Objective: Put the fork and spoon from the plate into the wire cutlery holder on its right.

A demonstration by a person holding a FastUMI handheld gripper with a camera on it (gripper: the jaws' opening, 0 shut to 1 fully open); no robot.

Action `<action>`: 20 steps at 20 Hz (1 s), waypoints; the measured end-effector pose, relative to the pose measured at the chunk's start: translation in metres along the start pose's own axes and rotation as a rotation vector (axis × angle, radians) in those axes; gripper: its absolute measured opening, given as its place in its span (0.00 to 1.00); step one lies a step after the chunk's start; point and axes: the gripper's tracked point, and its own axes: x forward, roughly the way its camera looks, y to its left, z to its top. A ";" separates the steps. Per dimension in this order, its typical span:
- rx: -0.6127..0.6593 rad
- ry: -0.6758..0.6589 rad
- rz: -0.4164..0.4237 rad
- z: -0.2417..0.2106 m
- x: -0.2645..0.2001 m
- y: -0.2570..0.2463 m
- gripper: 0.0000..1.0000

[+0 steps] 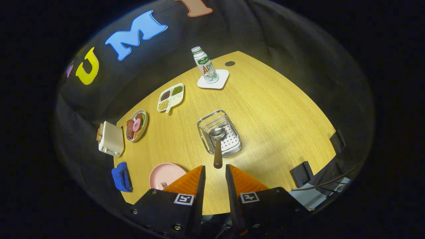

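The tool (215, 172) hangs above the counter (282, 109), its fingers parted with a narrow gap. Just ahead of them the spoon (217, 146) rests in the wire cutlery holder (219, 133), handle leaning out toward the tool. The pink plate (164, 174) with the fork (164, 184) lies beside the left finger.

The hand-held gripper (215, 172) points downward, its two fingers (199, 181) parted by a narrow gap, gripping nothing.
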 end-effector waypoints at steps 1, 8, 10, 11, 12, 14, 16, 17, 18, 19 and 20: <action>-0.006 0.003 0.005 -0.003 0.000 0.002 0.36; -0.030 0.015 0.036 -0.017 0.001 0.017 0.36; -0.029 0.013 0.039 -0.019 0.003 0.020 0.36; -0.027 0.013 0.042 -0.022 0.004 0.021 0.36; -0.024 0.019 0.042 -0.025 0.005 0.023 0.36; -0.022 0.031 0.049 -0.034 0.009 0.028 0.36; -0.030 0.052 0.058 -0.045 0.014 0.034 0.36; -0.033 0.063 0.065 -0.051 0.017 0.039 0.36; -0.035 0.072 0.071 -0.056 0.018 0.043 0.36; -0.038 0.081 0.078 -0.061 0.020 0.047 0.36; -0.040 0.088 0.083 -0.065 0.021 0.052 0.36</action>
